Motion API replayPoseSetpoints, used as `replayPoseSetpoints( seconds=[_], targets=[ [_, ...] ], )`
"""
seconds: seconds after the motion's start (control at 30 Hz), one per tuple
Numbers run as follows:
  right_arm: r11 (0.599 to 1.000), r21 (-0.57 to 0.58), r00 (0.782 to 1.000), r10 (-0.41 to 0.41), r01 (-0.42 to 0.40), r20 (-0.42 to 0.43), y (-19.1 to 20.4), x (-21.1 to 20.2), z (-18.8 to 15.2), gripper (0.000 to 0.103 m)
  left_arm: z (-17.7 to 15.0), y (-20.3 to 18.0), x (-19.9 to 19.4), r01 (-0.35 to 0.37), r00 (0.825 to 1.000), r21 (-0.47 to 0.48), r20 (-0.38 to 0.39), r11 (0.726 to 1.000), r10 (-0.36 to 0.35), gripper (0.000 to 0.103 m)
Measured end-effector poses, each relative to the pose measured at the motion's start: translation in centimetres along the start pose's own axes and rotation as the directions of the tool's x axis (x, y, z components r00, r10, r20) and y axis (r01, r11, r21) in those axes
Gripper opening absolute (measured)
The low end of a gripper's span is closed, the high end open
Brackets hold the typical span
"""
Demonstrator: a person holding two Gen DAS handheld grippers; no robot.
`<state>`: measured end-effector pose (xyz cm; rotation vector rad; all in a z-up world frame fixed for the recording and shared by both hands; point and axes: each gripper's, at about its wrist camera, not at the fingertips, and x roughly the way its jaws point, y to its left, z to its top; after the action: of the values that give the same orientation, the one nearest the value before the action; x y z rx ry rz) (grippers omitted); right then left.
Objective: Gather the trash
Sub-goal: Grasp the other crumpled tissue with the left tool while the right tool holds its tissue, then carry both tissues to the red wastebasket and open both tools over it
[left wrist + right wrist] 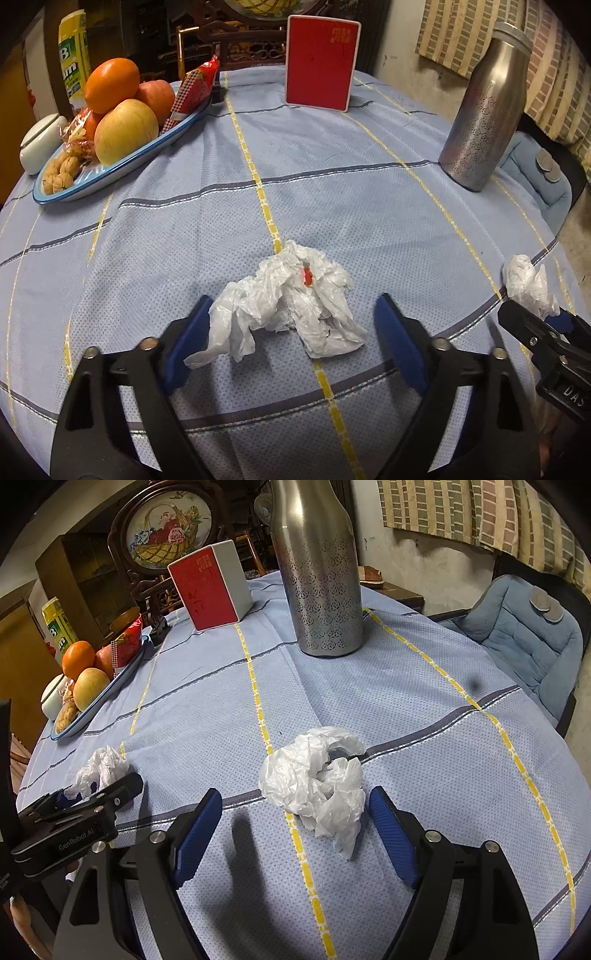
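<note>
between each gripper's wide jaws, crumpled plastic (291,302), unpinched

Both grippers have black plastic frames with silver screws, ribbed blue fingers (399,343) and white "GenRobot.AI" lettering.

I see pale blue tablecloth (295,177), yellow and navy stripes. White crumpled plastic bag (291,299), red spot. Silver bottle (317,572), scalloped etching. Red box (321,62). My claw pads (197,830) blue.
</note>
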<state>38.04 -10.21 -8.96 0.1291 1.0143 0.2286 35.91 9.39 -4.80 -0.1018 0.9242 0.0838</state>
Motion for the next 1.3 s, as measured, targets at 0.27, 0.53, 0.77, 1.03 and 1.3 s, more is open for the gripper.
replayPoseSetpoints(
  seconds=[0.27,0.53,0.77,1.03,1.3],
  targets=[
    [1.0,0.006,1.0,0.006,-0.006,0.002,0.0,-0.1,-0.1,0.081,-0.1,0.1,-0.6,0.044,0.999,0.001,0.025,0.999,-0.044,0.033],
    [1.0,0.013,1.0,0.011,-0.011,0.002,-0.2,-0.1,-0.1,0.081,-1.7,1.1,-4.9,0.097,0.993,-0.007,0.068,0.995,-0.096,0.031],
    [0.999,0.03,1.0,0.015,-0.015,0.009,-0.5,-0.4,-0.2,0.079,-4.4,1.2,-7.3,0.101,0.993,0.0,0.061,0.995,-0.1,0.031],
    [0.999,0.048,1.0,-0.001,0.0,0.018,-1.1,-0.5,-0.2,0.034,-5.3,1.1,-7.0,0.088,0.996,-0.001,0.028,0.996,-0.088,0.031],
    [0.993,0.092,0.994,0.063,-0.071,0.094,-2.0,-2.7,-0.4,0.027,-5.2,1.0,-8.2,0.095,0.993,0.004,0.069,0.995,-0.095,0.031]
  ],
)
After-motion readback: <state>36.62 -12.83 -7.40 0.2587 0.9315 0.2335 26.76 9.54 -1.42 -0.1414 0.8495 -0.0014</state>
